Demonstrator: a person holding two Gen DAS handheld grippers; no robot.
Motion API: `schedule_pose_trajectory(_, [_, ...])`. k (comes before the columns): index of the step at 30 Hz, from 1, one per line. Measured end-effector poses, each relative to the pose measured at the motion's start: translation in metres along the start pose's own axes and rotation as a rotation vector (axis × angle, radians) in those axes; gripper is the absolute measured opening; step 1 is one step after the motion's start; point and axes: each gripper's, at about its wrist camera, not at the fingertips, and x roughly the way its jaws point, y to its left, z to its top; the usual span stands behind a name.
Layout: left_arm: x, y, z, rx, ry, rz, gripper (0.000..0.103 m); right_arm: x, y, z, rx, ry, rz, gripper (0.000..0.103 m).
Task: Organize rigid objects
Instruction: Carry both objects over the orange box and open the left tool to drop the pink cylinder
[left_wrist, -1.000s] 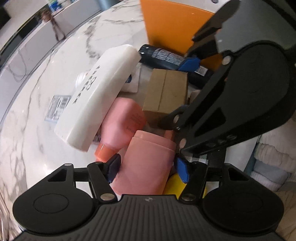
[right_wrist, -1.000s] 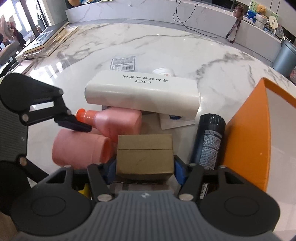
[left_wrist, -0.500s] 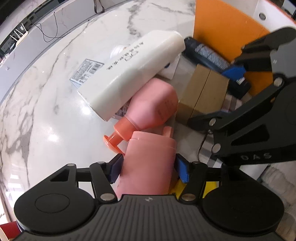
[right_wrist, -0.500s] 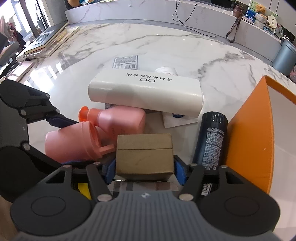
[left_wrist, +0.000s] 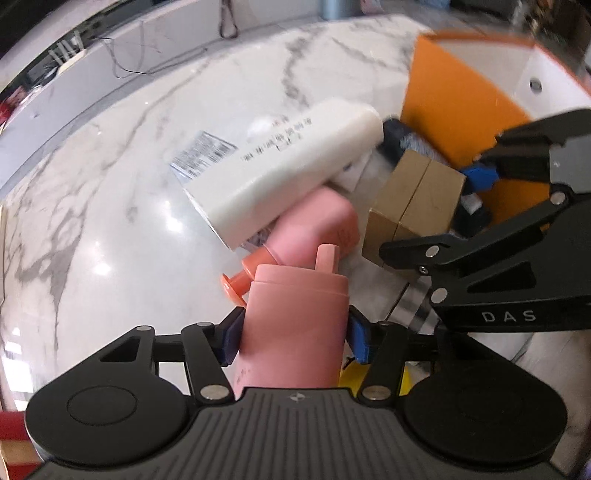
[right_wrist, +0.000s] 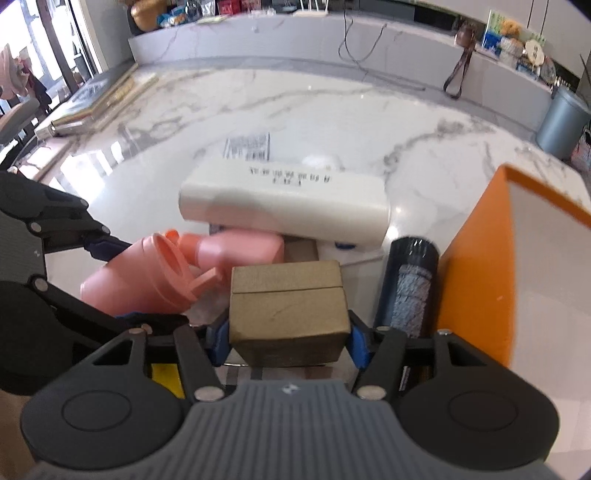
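Right up close, left tool (left_wrist: 293, 334) just squeezed tighter, clamped on the pink bottle (left_wrist: 295, 332). Right tool (right_wrist: 288, 338) gripped the brown box (right_wrist: 288, 306), low over the marble worktop (right_wrist: 295, 107). Further back, white bottle (right_wrist: 284, 205) lying across another pink bottle (right_wrist: 243, 247), black can (right_wrist: 406, 288) touching the orange bin (right_wrist: 476, 280).

Right gripper (right_wrist: 288, 341) clamped on a brown cardboard box (right_wrist: 288, 308), blue pads pressed to both its sides — held at the near edge of the marble table (right_wrist: 295, 110). Just left of the box, a pink bottle (right_wrist: 147, 280) gripped between the fingers of the left gripper (right_wrist: 110, 280), its jaws having just closed in on it. Behind, a white bottle (right_wrist: 284, 206) lying across a second pink bottle (right_wrist: 240, 247); at the right, a black can (right_wrist: 406, 288) beside an orange bin (right_wrist: 476, 280).
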Motion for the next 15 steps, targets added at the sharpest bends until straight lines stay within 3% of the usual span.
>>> schedule_pose_trajectory(15, [-0.081, -0.004, 0.018, -0.257, -0.244, -0.015, 0.065, -0.104, -0.019, 0.011, 0.004, -0.228, -0.039, 0.060])
